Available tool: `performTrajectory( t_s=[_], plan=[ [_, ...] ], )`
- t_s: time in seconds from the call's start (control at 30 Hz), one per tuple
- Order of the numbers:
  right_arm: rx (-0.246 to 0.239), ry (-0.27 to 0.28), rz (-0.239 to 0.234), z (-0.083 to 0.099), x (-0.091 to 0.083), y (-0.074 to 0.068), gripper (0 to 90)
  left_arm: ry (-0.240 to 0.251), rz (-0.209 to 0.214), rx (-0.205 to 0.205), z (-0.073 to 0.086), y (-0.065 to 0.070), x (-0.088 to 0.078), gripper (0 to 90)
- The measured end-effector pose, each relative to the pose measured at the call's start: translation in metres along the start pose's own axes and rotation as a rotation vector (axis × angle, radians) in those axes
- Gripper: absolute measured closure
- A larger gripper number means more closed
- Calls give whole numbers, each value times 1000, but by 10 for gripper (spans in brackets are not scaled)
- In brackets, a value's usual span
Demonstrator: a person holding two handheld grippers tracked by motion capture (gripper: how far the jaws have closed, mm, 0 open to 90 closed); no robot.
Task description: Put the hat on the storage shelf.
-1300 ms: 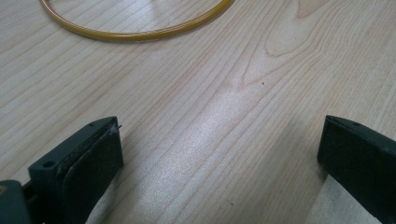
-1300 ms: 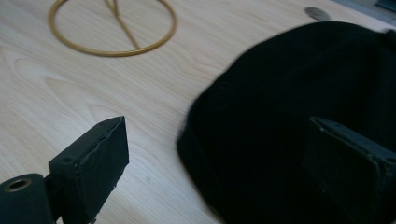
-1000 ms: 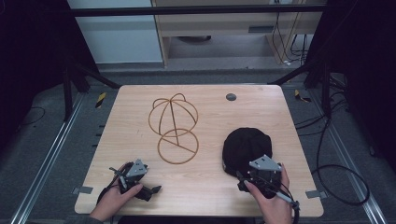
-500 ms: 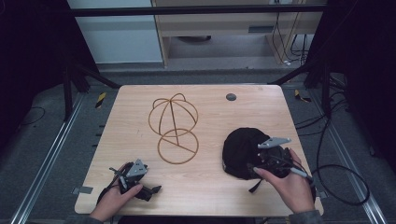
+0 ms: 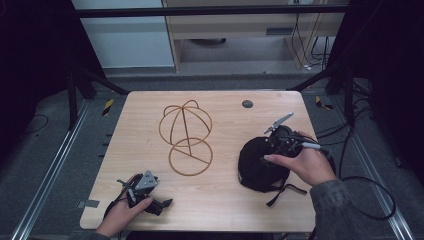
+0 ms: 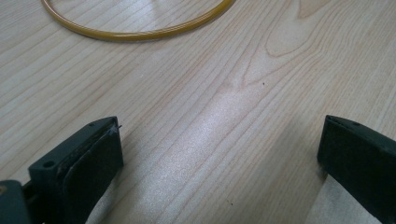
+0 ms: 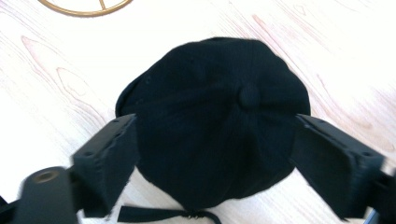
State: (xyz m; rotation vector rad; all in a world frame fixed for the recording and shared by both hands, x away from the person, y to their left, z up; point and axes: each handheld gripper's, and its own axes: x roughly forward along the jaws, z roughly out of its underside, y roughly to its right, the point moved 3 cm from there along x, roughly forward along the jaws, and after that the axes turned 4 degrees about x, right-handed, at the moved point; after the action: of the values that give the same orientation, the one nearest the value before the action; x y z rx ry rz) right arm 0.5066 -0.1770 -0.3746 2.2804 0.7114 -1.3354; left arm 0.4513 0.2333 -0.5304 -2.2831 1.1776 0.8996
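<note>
one gripper [image 5: 270,150] now above cap [image 5: 255,167]

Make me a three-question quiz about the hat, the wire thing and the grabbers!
1. Where is the black cap? A on the table's right side B on the wire stand C on the floor
2. What colour is the wire hat stand? A blue B golden brown C white
3. How are the left gripper jaws? A wide apart, holding nothing B pinching the cap C gripping the stand

Answers: 1 A, it lies on the wooden table under the right gripper. 2 B, its wire looks golden. 3 A, bare wood shows between them.
</note>
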Motion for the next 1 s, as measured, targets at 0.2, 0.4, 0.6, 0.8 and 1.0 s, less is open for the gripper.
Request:
performTrajectory(
  t_s=[0.2, 0.4, 0.6, 0.8, 1.0],
  plan=[
    [-24, -59, -23, -13, 13, 2, 216, 3, -1, -1, 0, 0, 0, 0],
    [14, -109, -42, -22, 31, 11, 229, 3, -2, 0, 0, 0, 0, 0],
    [27, -152, -54, -24, 45, 18, 279, 3, -1, 0, 0, 0, 0, 0],
    [34, -178, -73, -27, 54, 20, 485, 3, -1, 0, 0, 0, 0, 0],
    [1, -179, -88, -24, 58, 22, 692, 3, -1, 0, 0, 0, 0, 0]
  ],
)
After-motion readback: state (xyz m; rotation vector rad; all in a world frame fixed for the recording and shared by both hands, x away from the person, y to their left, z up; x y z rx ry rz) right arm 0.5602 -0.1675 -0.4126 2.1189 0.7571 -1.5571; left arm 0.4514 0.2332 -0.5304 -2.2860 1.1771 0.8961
